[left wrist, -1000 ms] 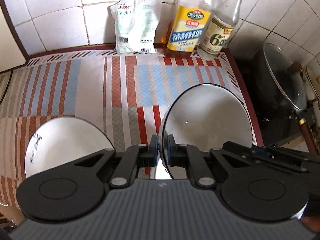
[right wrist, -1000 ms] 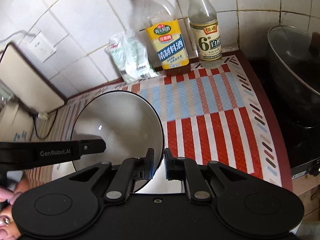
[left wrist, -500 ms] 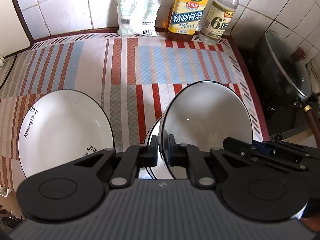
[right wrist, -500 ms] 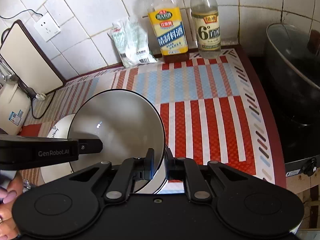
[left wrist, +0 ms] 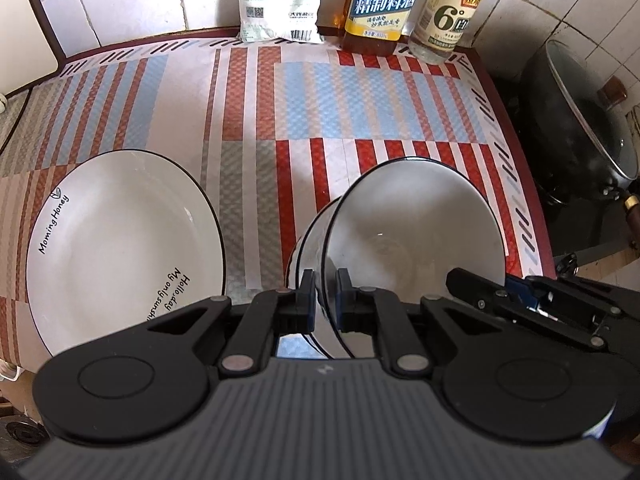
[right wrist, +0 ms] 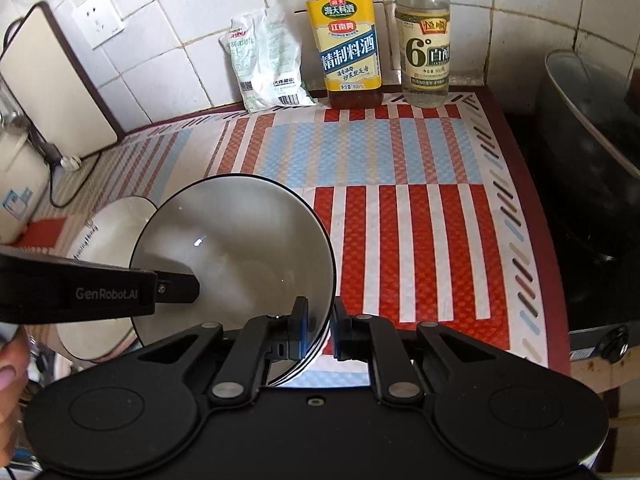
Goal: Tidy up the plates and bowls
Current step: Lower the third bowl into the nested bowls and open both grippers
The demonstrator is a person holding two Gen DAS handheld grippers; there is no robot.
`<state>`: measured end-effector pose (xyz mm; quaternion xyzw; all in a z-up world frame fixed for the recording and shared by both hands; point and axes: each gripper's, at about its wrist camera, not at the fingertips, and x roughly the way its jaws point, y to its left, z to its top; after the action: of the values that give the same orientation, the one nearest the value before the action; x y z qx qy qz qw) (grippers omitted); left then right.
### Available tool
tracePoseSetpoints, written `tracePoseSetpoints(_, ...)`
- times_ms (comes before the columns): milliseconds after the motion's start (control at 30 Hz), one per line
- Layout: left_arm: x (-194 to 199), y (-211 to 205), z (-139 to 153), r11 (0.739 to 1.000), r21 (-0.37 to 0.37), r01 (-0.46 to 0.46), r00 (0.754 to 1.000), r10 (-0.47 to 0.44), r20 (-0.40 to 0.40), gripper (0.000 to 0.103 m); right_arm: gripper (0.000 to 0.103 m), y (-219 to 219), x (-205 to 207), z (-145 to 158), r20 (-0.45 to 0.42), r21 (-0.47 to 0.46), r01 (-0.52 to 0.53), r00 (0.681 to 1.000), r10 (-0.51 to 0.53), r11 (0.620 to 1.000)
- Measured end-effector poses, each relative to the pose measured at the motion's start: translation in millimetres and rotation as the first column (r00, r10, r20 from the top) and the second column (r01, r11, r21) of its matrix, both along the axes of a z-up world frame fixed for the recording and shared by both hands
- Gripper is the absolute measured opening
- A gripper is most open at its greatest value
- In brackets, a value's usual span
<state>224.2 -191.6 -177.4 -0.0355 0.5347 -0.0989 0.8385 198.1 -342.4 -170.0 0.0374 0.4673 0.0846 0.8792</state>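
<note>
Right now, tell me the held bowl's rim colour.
Black line on the white bowl; clearest in the left wrist view.

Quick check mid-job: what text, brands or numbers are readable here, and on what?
"Morning Honey": plate rim.
"Hollo.day" and "My only sunsh", cut off by the left tongs: same plate.
"GenRobot.AI": left tongs' arm, seen from the right wrist.
"6°": clear bottle label.
Chinese characters, "800mL": yellow-label bottle.
White packet: print too small to read.

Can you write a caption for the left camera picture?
Left tongs grip a white bowl beside a plate.
</note>
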Motion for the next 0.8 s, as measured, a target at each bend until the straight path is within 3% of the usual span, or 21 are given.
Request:
tracePoseSetpoints(300,4.1,-0.7,-8.7,1.0,0.01,-0.01,0.999,0.011,-0.033,0.008,0.018,3.3,1.2,-11.4,0.006,-0.033,-0.034,0.999,0.034,0.999)
tracePoseSetpoints(800,2.9,-3.8,-6.9,0.999,0.032,-0.006,1.0,0.007,-0.028,0.014,0.022,-5.9,-0.6,-17.7,0.029,0.053,-0.045,0.999,0.044,0.998)
